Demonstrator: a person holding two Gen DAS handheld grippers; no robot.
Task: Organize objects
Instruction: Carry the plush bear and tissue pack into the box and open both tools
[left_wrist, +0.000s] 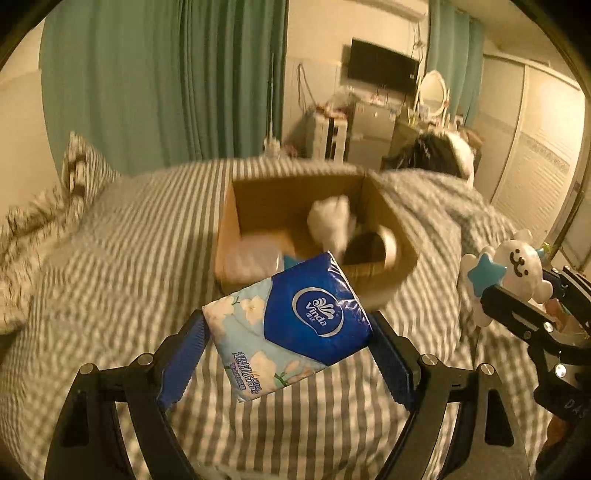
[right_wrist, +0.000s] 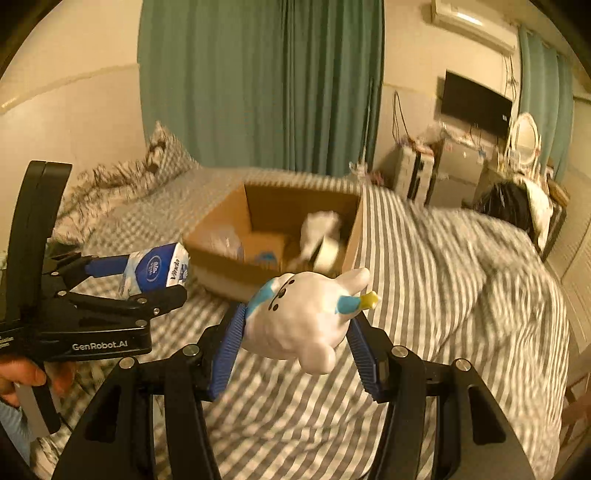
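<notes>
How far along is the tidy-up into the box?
Done: the cardboard box on the striped bed already holds several blurred items. In hand: the left hand-held gripper grips a tissue pack, and the right hand-held gripper grips a white cloud toy. Left: both are short of the box and not yet dropped in.

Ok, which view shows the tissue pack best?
The left wrist view: the tissue pack sits close and unblurred in the left gripper, its logo readable. The right wrist view shows only one end of it, small and off to the side, in that gripper.
</notes>
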